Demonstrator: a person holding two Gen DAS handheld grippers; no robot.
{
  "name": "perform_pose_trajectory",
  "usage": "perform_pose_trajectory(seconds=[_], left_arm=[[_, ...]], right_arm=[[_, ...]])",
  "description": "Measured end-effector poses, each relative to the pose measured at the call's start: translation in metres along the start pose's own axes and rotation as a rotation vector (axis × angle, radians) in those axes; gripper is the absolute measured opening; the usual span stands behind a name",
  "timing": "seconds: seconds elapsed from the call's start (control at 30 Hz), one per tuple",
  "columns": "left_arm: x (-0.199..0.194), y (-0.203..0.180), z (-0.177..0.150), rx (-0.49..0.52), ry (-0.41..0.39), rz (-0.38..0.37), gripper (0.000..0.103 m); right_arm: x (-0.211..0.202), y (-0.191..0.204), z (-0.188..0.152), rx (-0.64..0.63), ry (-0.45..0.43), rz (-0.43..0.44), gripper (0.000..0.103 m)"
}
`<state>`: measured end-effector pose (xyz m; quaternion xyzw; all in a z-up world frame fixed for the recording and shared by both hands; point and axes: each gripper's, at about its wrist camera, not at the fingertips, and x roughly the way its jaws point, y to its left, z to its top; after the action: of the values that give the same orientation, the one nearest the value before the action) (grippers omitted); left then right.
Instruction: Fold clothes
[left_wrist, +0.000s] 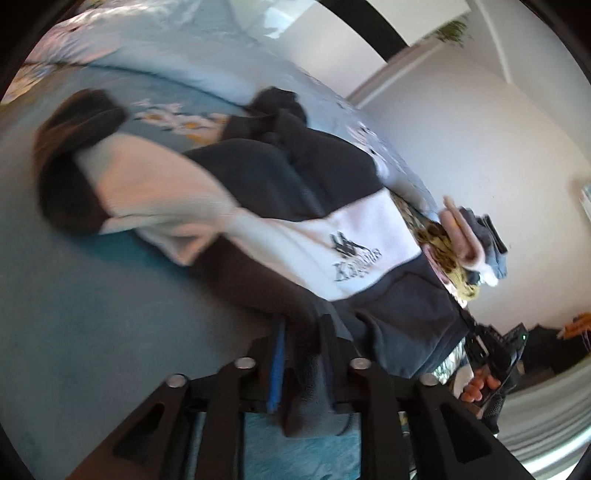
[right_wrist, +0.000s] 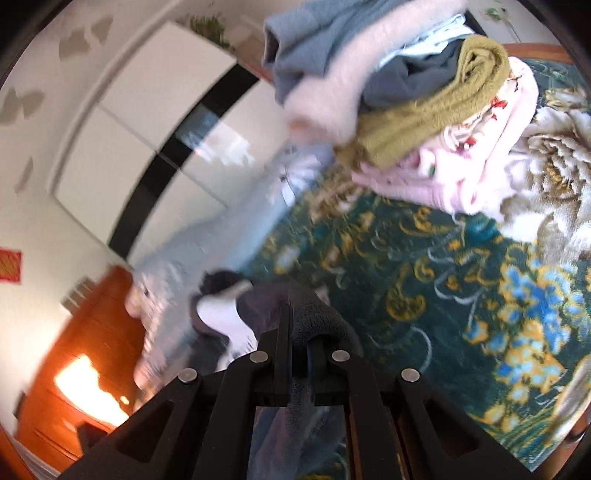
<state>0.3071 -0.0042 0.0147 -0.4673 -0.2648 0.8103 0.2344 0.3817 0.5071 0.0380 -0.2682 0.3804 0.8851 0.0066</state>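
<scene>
Both grippers, left gripper (left_wrist: 301, 354) & right gripper (right_wrist: 301, 332), clamp navy-and-white fleece hoodie (left_wrist: 325, 236) hem; unfolded yet, folded-clothes stack (right_wrist: 413, 99) ahead done.

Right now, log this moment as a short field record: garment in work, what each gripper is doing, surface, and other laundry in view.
garment: dark and white hoodie with a chest logo, spread over the bed
left gripper: fingers shut on the hoodie's dark hem
right gripper: fingers shut on a dark fabric fold of the same hoodie
surface: floral blanket, green with gold and blue flowers
other laundry: pile of folded clothes, olive towel on pink items, grey and pale pink pieces on top
image quality: motion blur in both views
</scene>
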Motion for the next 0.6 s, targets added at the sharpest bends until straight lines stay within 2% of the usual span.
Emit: perform_pose_trajectory(seconds=[0.07, 0.1, 0.23, 0.27, 0.3, 0.37, 0.5, 0.53, 0.6], left_arm=[[-0.006, 0.016, 0.004, -0.054, -0.033, 0.033, 0.055], [-0.008, 0.025, 0.007, -0.085, -0.053, 0.050, 0.056], [0.000, 0.055, 0.027, -0.203, -0.108, 0.101, 0.056], [0.003, 0.060, 0.031, -0.230, -0.119, 0.100, 0.057], [0.006, 0.064, 0.036, -0.254, -0.129, 0.099, 0.057], [0.017, 0.069, 0.044, -0.283, -0.141, 0.095, 0.058], [0.035, 0.083, 0.056, -0.391, -0.161, 0.069, 0.056], [0.035, 0.082, 0.057, -0.387, -0.172, 0.076, 0.056], [0.035, 0.079, 0.060, -0.379, -0.194, 0.089, 0.046]], right_arm=[[0.001, 0.003, -0.004, -0.042, 0.032, -0.042, 0.006], [0.000, 0.006, -0.005, -0.064, 0.047, -0.057, 0.008], [-0.002, 0.029, -0.013, -0.210, 0.112, -0.158, 0.011], [-0.005, 0.033, -0.015, -0.243, 0.117, -0.175, 0.016], [-0.010, 0.038, -0.016, -0.268, 0.119, -0.188, 0.030], [-0.022, 0.047, -0.017, -0.302, 0.108, -0.199, 0.049], [-0.041, 0.060, -0.015, -0.345, 0.081, -0.236, 0.051], [-0.042, 0.063, -0.015, -0.353, 0.083, -0.238, 0.051], [-0.039, 0.069, -0.015, -0.365, 0.094, -0.235, 0.051]])
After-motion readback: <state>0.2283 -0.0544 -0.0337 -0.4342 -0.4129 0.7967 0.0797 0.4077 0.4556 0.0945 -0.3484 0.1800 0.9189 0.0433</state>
